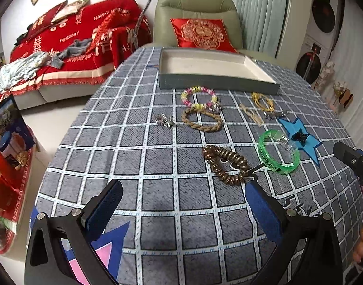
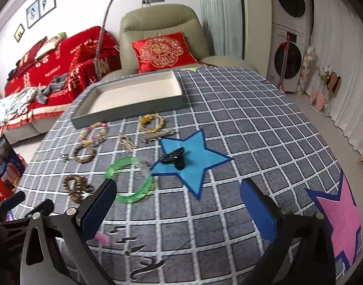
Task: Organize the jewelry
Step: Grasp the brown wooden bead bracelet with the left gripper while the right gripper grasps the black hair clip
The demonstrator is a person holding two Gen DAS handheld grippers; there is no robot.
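Left gripper (image 1: 181, 204) with jaws spread wide and nothing between them, above a checked tablecloth (image 1: 157, 166); its right pad lies just beside a bronze coil bracelet (image 1: 225, 165). Right gripper (image 2: 178, 204) likewise wide apart and empty; its left finger overlaps the near rim of a green bangle (image 2: 131, 180), though contact cannot be judged. The jewelry lies loose on the cloth in front of a shallow grey tray (image 1: 214, 70) with a pale lining, set at the table's far side. Nearest the tray: a pink-and-yellow beaded bracelet (image 1: 200, 97), touching a braided tan bracelet (image 1: 201, 121) below it; a small silver piece (image 1: 163, 120) to their left; a yellow cord bracelet (image 1: 262, 101), a beige knotted cord (image 1: 250, 115) and a silver clip (image 1: 274, 114) to their right. A black claw clip (image 2: 175, 158) rests on a blue star (image 2: 195, 161) patch. A clear clip (image 1: 284, 142) lies against the bangle's far rim. Armchair (image 1: 198, 11) with red cushion (image 1: 200, 33) behind the table.
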